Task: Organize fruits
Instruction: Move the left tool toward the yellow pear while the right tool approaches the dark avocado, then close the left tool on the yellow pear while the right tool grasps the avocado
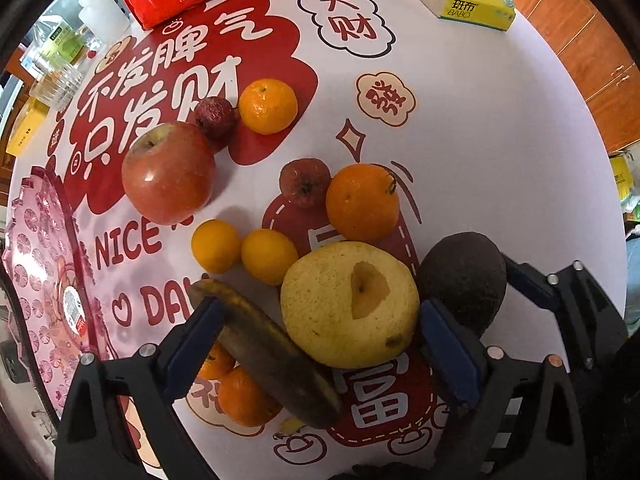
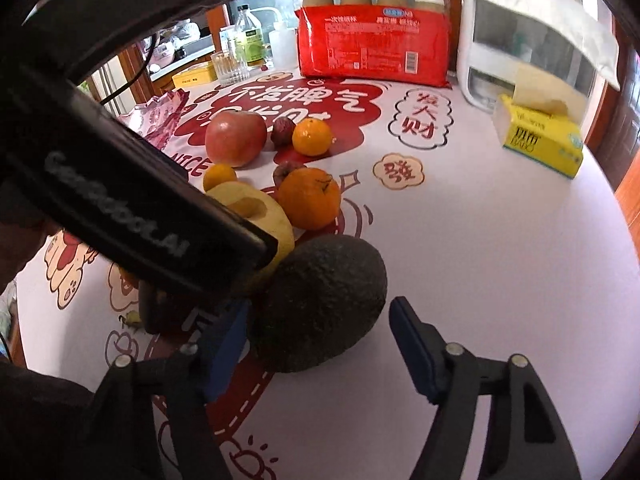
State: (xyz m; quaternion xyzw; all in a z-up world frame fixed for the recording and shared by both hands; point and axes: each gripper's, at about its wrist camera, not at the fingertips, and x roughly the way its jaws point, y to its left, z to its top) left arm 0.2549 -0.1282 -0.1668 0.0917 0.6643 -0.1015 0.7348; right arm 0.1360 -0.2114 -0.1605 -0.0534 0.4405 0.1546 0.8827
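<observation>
Fruit lies on a red-and-white printed tablecloth (image 1: 500, 140). My left gripper (image 1: 318, 306) points down, open wide, straddling a yellow pear (image 1: 344, 304) and a blackened banana (image 1: 272, 356); I cannot tell whether its pads touch them. A dark avocado (image 2: 320, 304) lies between the fingers of my right gripper (image 2: 318, 308), with a gap at the right pad (image 2: 412, 340). The avocado (image 1: 464, 276) touches the pear's right side. Beyond are a large orange (image 1: 362, 202), a red apple (image 1: 168, 172), small mandarins (image 1: 268, 256) and two dark red fruits (image 1: 304, 182).
A pink patterned tray (image 1: 40, 264) sits at the table's left edge. At the back stand a red pack (image 2: 374, 44), a yellow tissue box (image 2: 540, 140), a white appliance (image 2: 520, 40), and glasses and bottles (image 2: 240, 52). The left gripper's black body (image 2: 140, 200) blocks the right wrist view.
</observation>
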